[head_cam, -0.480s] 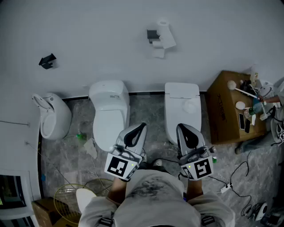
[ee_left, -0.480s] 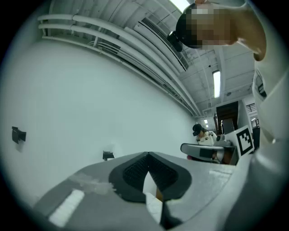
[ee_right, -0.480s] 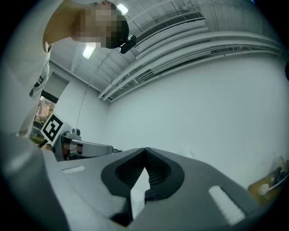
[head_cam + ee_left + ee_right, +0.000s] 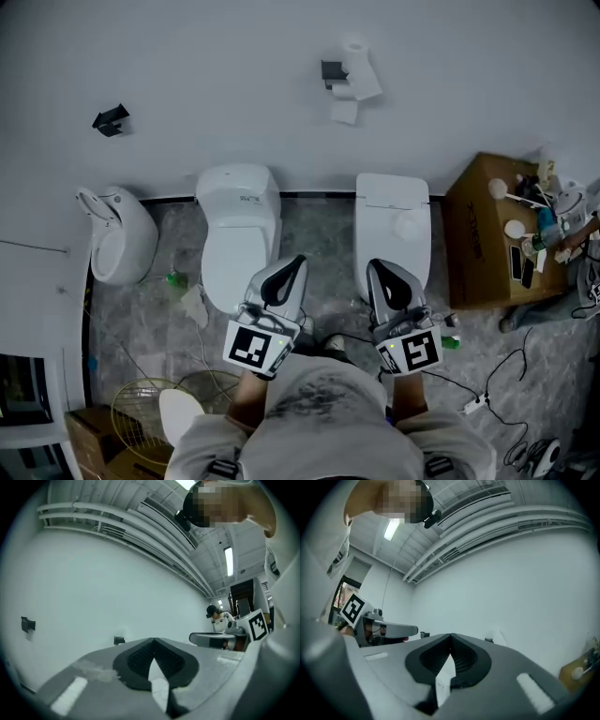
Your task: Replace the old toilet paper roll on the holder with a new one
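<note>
Head view first. I'm looking steeply down a white wall onto a grey marbled floor. The toilet paper roll [image 4: 361, 67] sits high on the wall on its dark holder [image 4: 332, 70], with a loose sheet [image 4: 344, 112] hanging just below it. It's well apart from both tools. The left gripper [image 4: 293, 263] and the right gripper [image 4: 377, 268] are side by side in front of me, pointing toward the wall, each with its marker cube facing up. Beyond them stand a rounded toilet [image 4: 238, 220] on the left and a squarer toilet [image 4: 392, 220] on the right. A small wall-hung bowl [image 4: 119, 234] sits further left, and a black bracket [image 4: 111, 119] is fixed on the wall above it. A cardboard box [image 4: 480, 234] cluttered with small items stands at the right.

Now the left gripper view. The jaws are pressed together, tips meeting, and nothing is caught between the ribbed pads [image 4: 140, 656]. Over them I see bare wall, with the holder as a small dark spot far off and the roll only a faint pale smudge on it. The other tool pokes in from the right.

Right gripper view. Same story here, the jaws are closed tip to tip and the pads [image 4: 461, 660] pinch nothing. The roll shows pale on the wall just right of the tips, far away. The cardboard box peeks in at the lower right.
</note>
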The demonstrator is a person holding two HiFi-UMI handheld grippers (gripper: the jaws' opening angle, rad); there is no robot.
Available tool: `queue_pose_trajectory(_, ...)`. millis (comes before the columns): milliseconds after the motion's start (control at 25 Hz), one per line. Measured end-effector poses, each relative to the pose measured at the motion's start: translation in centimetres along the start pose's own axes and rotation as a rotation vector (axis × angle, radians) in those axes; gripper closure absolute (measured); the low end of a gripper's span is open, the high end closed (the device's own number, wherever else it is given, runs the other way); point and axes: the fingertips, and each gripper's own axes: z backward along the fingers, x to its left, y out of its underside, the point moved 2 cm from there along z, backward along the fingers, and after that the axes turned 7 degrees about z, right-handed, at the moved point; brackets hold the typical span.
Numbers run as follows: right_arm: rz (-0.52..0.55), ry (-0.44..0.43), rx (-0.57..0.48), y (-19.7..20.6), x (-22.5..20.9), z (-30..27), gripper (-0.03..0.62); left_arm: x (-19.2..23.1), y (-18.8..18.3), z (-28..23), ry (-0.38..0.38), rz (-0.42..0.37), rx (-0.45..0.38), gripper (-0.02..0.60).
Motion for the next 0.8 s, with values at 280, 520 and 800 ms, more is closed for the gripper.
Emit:
queue_pose_trajectory(280,-0.003,-0.01,0.001,0.8,-0.7,-1.2,0.592,0.7,0.5,-1.0,-0.016,0.004,0.016,0.577)
queue_pose_trajectory(520,0.009,-0.004,0.013,1.6,-1.3,-3.9,0.592,2.8,0.8,-2.8,-0.005,0.022,0.019,0.577)
queue_pose_trajectory(800,0.02,0.024,0.046,3.1,-3.2,-9.2,0.592,7.6,0.9,-7.0,0.027,0.029,0.025,0.577)
